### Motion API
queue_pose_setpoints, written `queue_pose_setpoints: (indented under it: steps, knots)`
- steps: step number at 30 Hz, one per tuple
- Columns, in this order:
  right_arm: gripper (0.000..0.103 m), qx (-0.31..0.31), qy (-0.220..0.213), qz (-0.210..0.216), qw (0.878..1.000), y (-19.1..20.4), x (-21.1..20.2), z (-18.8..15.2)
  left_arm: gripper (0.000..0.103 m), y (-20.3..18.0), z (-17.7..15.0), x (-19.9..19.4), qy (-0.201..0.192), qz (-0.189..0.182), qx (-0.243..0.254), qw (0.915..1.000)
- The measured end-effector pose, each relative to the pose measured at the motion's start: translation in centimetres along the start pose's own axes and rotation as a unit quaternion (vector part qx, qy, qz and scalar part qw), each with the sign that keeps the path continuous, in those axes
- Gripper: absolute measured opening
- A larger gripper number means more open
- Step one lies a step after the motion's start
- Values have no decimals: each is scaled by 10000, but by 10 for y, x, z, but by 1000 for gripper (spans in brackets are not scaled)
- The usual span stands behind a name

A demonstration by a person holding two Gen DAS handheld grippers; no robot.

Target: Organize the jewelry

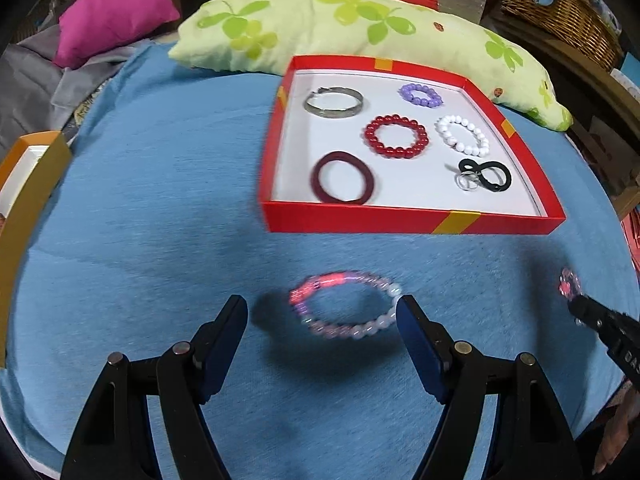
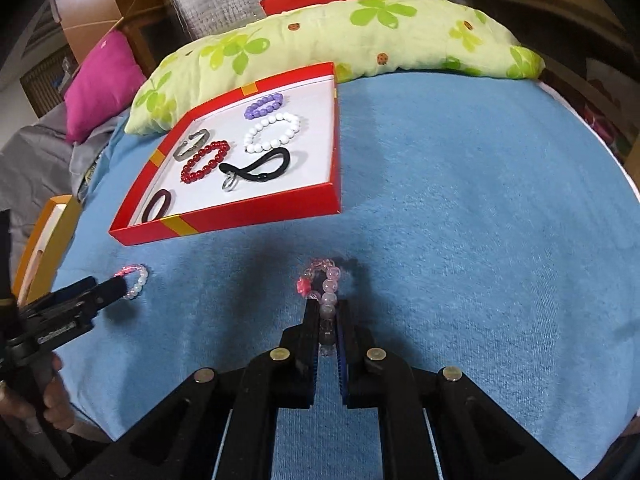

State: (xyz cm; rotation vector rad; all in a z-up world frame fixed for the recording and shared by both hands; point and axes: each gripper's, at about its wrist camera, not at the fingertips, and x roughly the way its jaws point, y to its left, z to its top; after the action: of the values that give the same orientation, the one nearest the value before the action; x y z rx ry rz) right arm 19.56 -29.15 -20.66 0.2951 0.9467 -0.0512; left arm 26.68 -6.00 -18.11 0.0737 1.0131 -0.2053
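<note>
A red box lid [image 1: 360, 218] [image 2: 224, 220] lies on the blue cloth and holds several bracelets and hair ties. A pink-and-white bead bracelet [image 1: 344, 306] [image 2: 134, 280] lies on the cloth between the tips of my open left gripper [image 1: 322, 312] [image 2: 110, 290]. My right gripper [image 2: 325, 306] is shut on a pale pink bead bracelet [image 2: 326, 286] with a pink charm, low over the cloth. It shows at the right edge of the left wrist view [image 1: 576, 304], with the bracelet [image 1: 568, 282] at its tip.
A green clover pillow [image 1: 340, 24] [image 2: 340, 36] lies behind the box lid. An orange box [image 1: 24, 184] [image 2: 44, 240] stands at the left edge of the cloth. A magenta pillow [image 1: 116, 8] and a wicker basket [image 1: 560, 8] sit farther back.
</note>
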Motion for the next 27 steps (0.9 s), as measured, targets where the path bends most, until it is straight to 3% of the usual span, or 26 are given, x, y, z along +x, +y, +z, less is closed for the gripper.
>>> queue_pose_setpoints:
  steps: [11,12,16,18,27]
  knots:
    - [8,191,50,77,9998,-15,-1,-2,78,-12,4,14,-168,-84,145,9997]
    - [8,183,51,64,9998,-15,0,-2,74,-12,3,13,-196,-135,157,9996]
    - [9,158,44,9,9999,-12,3,-2,34,-10,1,8,-223,-429,210,9986]
    - [10,160,39,-6,9999,-10,4,-2,21,-8,0,7,-190,-546,200,9981]
    - [11,110,-57,-184,9998,0,9,-2,12,-4,-10,-3,-174,-876,289,9956]
